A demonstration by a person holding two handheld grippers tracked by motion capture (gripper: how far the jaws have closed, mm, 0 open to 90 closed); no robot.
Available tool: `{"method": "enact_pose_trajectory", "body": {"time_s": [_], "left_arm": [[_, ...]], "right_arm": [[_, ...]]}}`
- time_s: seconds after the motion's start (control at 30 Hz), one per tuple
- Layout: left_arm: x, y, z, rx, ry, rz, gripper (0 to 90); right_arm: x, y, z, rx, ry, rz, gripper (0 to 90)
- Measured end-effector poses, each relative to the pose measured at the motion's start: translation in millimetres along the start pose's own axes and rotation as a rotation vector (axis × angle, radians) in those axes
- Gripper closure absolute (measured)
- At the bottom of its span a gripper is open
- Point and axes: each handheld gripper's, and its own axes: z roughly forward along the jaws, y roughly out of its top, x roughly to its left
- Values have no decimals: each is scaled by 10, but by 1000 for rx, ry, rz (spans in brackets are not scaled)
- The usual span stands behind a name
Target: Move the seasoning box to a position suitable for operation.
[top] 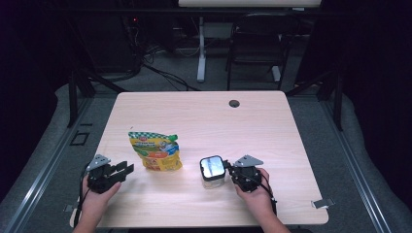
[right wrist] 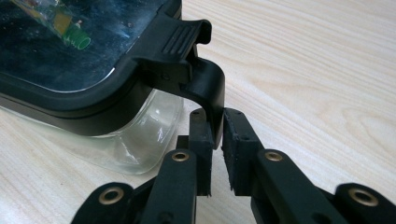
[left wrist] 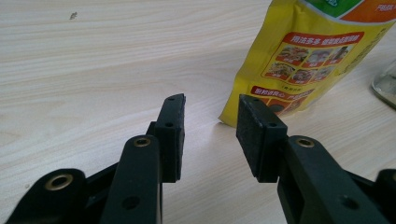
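Note:
A yellow snack pouch stands on the wooden table, left of centre. In the left gripper view its lower corner rises just beyond my jaws. My left gripper rests low beside the pouch, open, with nothing between its pads. To the right stands a clear glass container with a black-rimmed lid. A black latch flap hangs from the lid's edge. My right gripper is shut on that flap's lower end.
A round cable hole sits near the table's far edge. A small metal clip lies at the near right corner. A dark chair and a white stand leg are beyond the table. The container's glass edge shows past the pouch.

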Motion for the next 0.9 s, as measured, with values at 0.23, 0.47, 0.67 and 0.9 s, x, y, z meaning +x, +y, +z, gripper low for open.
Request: {"method": "enact_pose_trajectory", "body": {"time_s": [0.23,0.47,0.67,0.9], "left_arm": [[-10,23,36,-14,-1,2,625],[-14,34,47,-14,-3,4,625],[-17,42,50,-1,-4,11,625],[-20,34,43,-9,1,9,620]], "right_arm": [[131,-28,-52,13,4,-6,857],[241,-32,-59,7,-4,-45,863],[263,-26,-37,-4,-24,-33,867],[267,-39,-79,10,5,10,827]]}}
